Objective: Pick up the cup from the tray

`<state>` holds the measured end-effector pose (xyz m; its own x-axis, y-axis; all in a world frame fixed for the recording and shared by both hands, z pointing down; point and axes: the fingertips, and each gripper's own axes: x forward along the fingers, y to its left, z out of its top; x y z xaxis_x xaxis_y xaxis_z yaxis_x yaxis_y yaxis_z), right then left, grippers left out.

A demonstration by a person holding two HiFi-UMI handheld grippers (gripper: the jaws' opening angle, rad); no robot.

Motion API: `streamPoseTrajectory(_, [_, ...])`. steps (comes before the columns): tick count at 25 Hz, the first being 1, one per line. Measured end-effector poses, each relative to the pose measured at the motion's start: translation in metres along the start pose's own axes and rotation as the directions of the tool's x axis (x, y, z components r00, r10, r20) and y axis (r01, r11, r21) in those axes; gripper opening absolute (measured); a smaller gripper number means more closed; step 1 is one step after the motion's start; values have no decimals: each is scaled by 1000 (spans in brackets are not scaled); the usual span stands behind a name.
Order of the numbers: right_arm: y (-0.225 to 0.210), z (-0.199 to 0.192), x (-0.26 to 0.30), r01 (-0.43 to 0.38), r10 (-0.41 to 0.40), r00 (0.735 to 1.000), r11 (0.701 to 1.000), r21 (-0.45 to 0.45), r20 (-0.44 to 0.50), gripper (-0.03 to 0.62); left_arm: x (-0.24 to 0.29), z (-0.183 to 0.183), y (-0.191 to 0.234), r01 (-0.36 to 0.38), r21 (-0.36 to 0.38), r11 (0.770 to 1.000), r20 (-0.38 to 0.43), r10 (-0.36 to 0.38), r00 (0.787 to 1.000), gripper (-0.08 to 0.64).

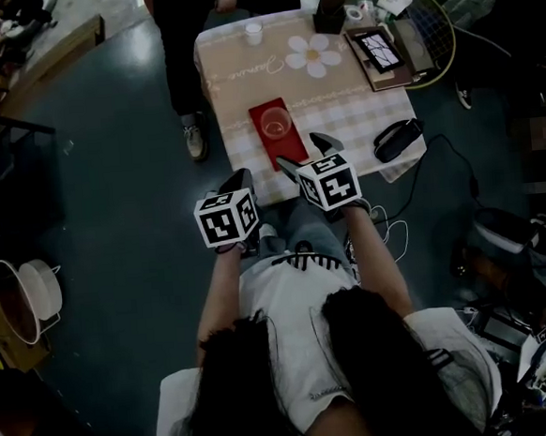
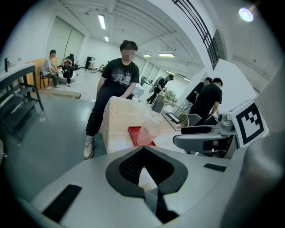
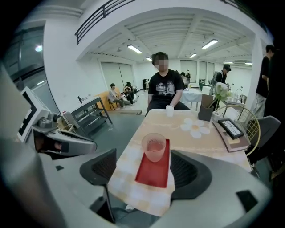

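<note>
A clear pinkish cup (image 1: pixel 275 122) stands upright on the far half of a red tray (image 1: pixel 284 147) near the front edge of a checked table (image 1: pixel 359 116). My right gripper (image 1: pixel 304 155) hangs at that front edge, open, just short of the tray. Between its jaws the right gripper view shows the cup (image 3: pixel 154 147) and tray (image 3: pixel 154 171) ahead; nothing is gripped by my right gripper (image 3: pixel 145 171). My left gripper (image 1: pixel 238 181) is lower left, off the table, its tips together. The left gripper view shows my left gripper (image 2: pixel 142 150) shut and empty, with the cup (image 2: pixel 148 132) farther ahead.
A person (image 3: pixel 165 87) sits at the table's far side. A small white cup (image 1: pixel 254 32), a dark box (image 1: pixel 332 15), a framed tablet (image 1: pixel 379 52), a racket (image 1: pixel 437 30) and a black case (image 1: pixel 397 139) are on the table. Cables (image 1: pixel 457 165) lie right of it.
</note>
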<state>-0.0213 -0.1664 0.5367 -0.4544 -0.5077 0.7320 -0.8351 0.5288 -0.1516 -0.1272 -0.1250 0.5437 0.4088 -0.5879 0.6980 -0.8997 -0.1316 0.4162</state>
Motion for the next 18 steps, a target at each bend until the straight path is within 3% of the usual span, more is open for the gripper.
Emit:
streamPoseTrajectory(11, [-14,11,61,-69,50,989,988,-137,-141,385,35,19,12,-53,-42,998,-41,51,998,3])
streamPoseTrajectory(14, [-16,11,78,-102,70,978,982,-158,-197,385,42,25,17,-81,-18,997,-50,80,996,4])
streamPoseTrajectory(18, [-19,12,96,-140,86,964,969,-206,-250,388,51,30,18,-100,-53,994,-57,97,994,3])
